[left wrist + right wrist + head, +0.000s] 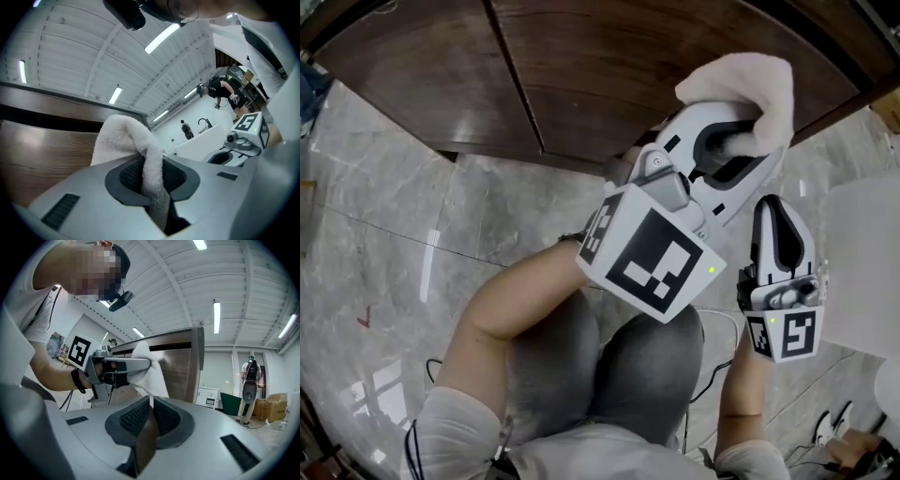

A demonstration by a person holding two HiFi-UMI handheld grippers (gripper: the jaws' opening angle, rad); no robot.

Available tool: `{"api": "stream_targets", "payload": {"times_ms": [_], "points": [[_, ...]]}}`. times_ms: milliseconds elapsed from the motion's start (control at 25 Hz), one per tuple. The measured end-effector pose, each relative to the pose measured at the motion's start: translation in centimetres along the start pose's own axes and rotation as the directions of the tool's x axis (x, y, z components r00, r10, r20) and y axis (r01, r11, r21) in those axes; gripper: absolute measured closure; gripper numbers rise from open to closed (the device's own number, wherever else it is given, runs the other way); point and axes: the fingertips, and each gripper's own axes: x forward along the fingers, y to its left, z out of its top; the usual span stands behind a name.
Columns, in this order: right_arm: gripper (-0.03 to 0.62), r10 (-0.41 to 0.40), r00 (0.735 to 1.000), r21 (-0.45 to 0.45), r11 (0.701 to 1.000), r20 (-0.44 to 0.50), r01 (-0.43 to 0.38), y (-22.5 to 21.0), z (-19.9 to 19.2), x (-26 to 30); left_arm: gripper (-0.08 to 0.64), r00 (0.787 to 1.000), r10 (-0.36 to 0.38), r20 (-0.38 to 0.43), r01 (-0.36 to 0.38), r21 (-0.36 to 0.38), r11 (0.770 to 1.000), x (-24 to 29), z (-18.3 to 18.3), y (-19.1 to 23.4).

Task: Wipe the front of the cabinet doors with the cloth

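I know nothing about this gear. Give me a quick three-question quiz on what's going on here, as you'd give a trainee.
1. Pick one: the left gripper grips A) a sponge, B) a white cloth, C) a brush.
2. True or false: the right gripper holds nothing between its jaws.
3. Fill the gap: the cabinet doors are dark ____ wood.
Key: 1 B; 2 true; 3 brown.
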Motion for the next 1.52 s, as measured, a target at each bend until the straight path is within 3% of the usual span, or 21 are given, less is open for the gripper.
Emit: {"api": "stream_targets", "payload": {"times_ms": [160,320,480,560,720,960,1320,1520], "points": [[0.543,0.059,0.998,-0.006,0.998,-0.006,-0.060,3.8,0.5,3.5,0.482,0.997,0.064,-0.051,-0.064,0.003,0.998,-6.2,-1.6,4.4],[0.543,0.136,0.991,0.013,0.991,0.009,-0.136,8.5,0.0,7.1,0.482,0.978,0.179,-0.110,-0.176,0.036,0.984,-12.4,-4.4,9.4],[0.543,0.197,0.980,0.030,0.980,0.016,-0.197,12.4,-0.1,10.0,0.482,0.931,0.321,-0.175,-0.331,-0.035,0.943,-18.7,-7.9,14.2],[0.543,0.208,0.978,0.033,0.977,0.019,-0.209,13.3,-0.1,10.9,0.482,0.902,0.376,-0.211,-0.391,-0.034,0.920,-21.0,-9.4,15.9],[0.543,0.217,0.976,0.031,0.976,0.003,-0.217,14.6,-0.9,11.8,0.483,0.875,0.410,-0.256,-0.424,0.001,0.905,-23.0,-12.6,17.4],[0.543,0.178,0.983,0.018,0.984,-0.036,-0.177,14.0,-1.8,11.5,0.482,0.881,0.386,-0.275,-0.407,-0.021,0.913,-21.5,-15.7,17.1],[0.543,0.118,0.991,0.022,0.993,-0.058,-0.117,11.2,-2.7,9.9,0.482,0.892,0.382,-0.240,-0.413,-0.093,0.906,-18.7,-15.7,16.3],[0.543,0.128,0.989,0.024,0.992,-0.068,-0.126,11.6,-3.1,10.3,0.482,0.907,0.345,-0.242,-0.375,-0.087,0.923,-17.9,-15.6,15.5]]}}
